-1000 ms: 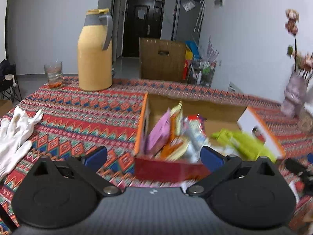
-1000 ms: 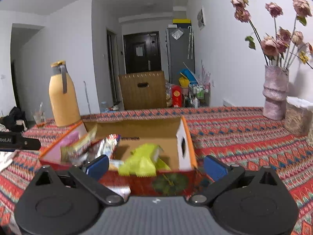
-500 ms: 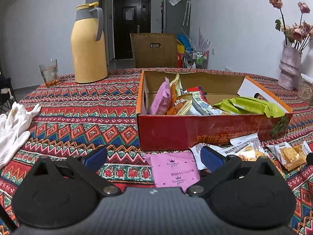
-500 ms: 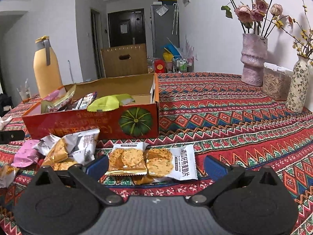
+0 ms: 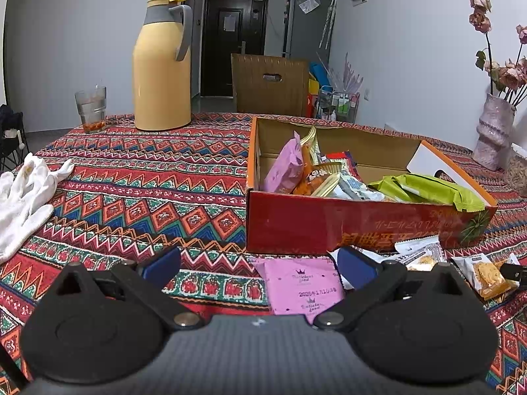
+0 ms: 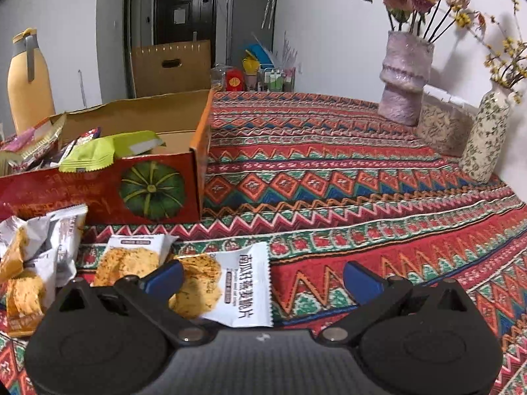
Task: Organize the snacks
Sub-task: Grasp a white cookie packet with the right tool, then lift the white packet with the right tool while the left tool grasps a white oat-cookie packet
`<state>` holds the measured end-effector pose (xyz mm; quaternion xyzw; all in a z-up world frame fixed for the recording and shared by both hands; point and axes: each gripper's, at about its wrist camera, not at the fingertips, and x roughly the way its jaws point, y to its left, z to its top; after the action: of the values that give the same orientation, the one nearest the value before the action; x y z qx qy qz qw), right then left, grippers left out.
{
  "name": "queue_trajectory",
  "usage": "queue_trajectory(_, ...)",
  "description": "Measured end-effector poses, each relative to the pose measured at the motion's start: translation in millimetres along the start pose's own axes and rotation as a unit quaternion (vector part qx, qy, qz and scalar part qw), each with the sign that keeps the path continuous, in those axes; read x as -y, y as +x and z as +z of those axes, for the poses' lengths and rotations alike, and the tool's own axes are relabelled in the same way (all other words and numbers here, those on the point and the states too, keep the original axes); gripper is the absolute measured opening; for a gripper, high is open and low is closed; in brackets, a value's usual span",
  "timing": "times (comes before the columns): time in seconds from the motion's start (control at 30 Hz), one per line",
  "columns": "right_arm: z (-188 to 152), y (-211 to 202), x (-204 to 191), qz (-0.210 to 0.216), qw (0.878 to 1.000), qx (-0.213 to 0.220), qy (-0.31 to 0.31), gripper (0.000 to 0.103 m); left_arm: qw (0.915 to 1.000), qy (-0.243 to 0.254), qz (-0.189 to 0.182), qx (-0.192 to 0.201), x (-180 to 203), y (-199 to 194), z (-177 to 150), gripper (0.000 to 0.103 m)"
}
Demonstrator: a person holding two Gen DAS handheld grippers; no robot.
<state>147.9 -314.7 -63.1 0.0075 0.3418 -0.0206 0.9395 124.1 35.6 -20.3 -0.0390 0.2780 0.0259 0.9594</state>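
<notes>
A red cardboard box (image 5: 329, 227) (image 6: 98, 194) stands on the patterned tablecloth, holding a pink packet (image 5: 285, 168), a green packet (image 5: 428, 189) (image 6: 95, 154) and several other snacks. In front of it lie a flat pink packet (image 5: 304, 284), white cracker packets (image 5: 418, 253) and a biscuit packet (image 5: 484, 273). My left gripper (image 5: 258, 266) is open, low over the cloth, with the pink packet between its fingers. My right gripper (image 6: 263, 275) is open over a white cracker packet (image 6: 230, 283); another cracker packet (image 6: 131, 256) and several more (image 6: 36, 263) lie to its left.
A yellow thermos jug (image 5: 161, 65) (image 6: 28, 82) and a glass (image 5: 90, 108) stand at the far left of the table. White gloves (image 5: 23, 197) lie at the left edge. A purple vase (image 6: 403, 79), a floral vase (image 6: 485, 138) and a woven container (image 6: 441, 128) stand at the right.
Both grippers have come down and back from over the box to the loose packets in front of it. The right gripper has drawn closer to the cracker packets.
</notes>
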Motion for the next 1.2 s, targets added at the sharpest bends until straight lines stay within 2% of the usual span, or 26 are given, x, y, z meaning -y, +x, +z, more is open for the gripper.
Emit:
queue_trajectory(0.13, 0.6, -0.5, -7.9, 0.021, 1.000, -0.001, -0.007, 0.103, 1.0000, -0.004, -0.002, -0.004, -1.6, 2.1, 0.0, 0.103)
queue_trajectory(0.27, -4.6, 9.3, -15.5, 0.018, 1.000, -0.018, -0.015, 0.103, 1.0000, -0.007, -0.005, -0.004, -2.6, 1.8, -0.2, 0.103)
queue_trajectory(0.7, -4.8, 12.4, -14.0, 0.033, 0.999, -0.015, -0.006, 0.102, 0.9999, -0.011, -0.007, -0.002, -3.3, 0.8, -0.1, 0.103)
queue_trajectory(0.77, -6.8, 8.7, -15.0, 0.042, 0.999, -0.006, -0.010, 0.092, 0.9999, -0.012, -0.008, -0.001, -3.5, 0.9, 0.2, 0.103)
queue_trajectory(0.83, -9.7, 2.9, -18.8, 0.052, 0.998, 0.006, -0.021, 0.073, 0.9999, -0.013, -0.009, -0.001, -3.7, 0.5, 0.0, 0.103)
queue_trajectory(0.87, -10.4, 0.4, -20.7, 0.055, 0.998, 0.010, -0.025, 0.069, 0.9999, -0.012, -0.009, -0.002, -3.8, 0.3, -0.1, 0.103)
queue_trajectory(0.93, -12.3, -4.3, -24.2, 0.062, 0.997, 0.017, -0.032, 0.052, 0.9999, -0.013, -0.009, -0.002, -3.7, 0.1, -0.1, 0.103)
queue_trajectory(0.97, -13.0, -6.3, -25.6, 0.064, 0.997, 0.020, -0.035, 0.041, 0.9999, -0.013, -0.009, -0.002, -3.7, 0.2, -0.1, 0.103)
queue_trajectory(1.0, -13.6, -7.8, -26.6, 0.069, 0.997, 0.022, -0.038, 0.015, 0.9999, -0.012, -0.009, -0.001, -3.7, 0.2, -0.1, 0.103)
queue_trajectory(1.03, -13.9, -9.0, -27.8, 0.067, 0.997, 0.024, -0.041, 0.012, 0.9999, -0.012, -0.009, -0.001, -3.6, 0.3, -0.1, 0.103)
queue_trajectory(1.2, -15.2, -16.8, -22.9, 0.060, 0.997, 0.047, -0.022, 0.012, 0.9999, -0.012, -0.006, -0.002, -3.7, 0.7, -0.2, 0.103)
